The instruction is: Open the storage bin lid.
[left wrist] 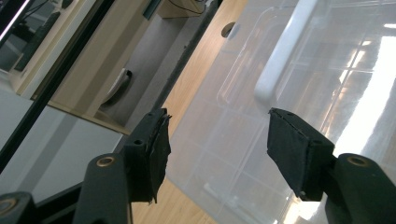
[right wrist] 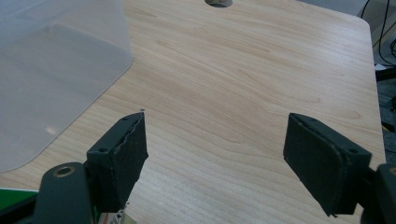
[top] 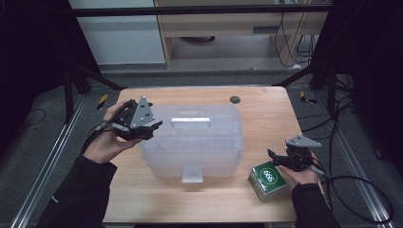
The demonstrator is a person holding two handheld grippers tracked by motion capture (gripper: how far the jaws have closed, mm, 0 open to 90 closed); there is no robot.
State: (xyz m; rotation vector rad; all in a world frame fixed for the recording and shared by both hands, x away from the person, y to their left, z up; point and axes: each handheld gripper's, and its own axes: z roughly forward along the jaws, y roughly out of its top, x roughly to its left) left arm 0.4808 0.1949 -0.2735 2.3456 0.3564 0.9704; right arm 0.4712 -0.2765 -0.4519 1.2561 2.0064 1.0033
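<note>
A clear plastic storage box (top: 190,142) with a white handle (top: 190,121) on its lid stands in the middle of the wooden table (top: 266,118). My left gripper (top: 153,127) hovers at the box's left end, held in a hand, jaws pointing over the lid. In the left gripper view the left gripper (left wrist: 217,135) is open, with the lid (left wrist: 299,93) and the end of the handle (left wrist: 280,60) beyond the pads and nothing between them. My right gripper (top: 274,158) sits low at the table's right, just above a green carton (top: 267,179). It is open (right wrist: 215,140) over bare wood.
A front latch (top: 192,173) hangs from the box lid toward the near edge. A round cable hole (top: 235,99) lies at the table's far side. Cables (top: 351,185) trail off the right of the table. Bare wood stretches right of the box.
</note>
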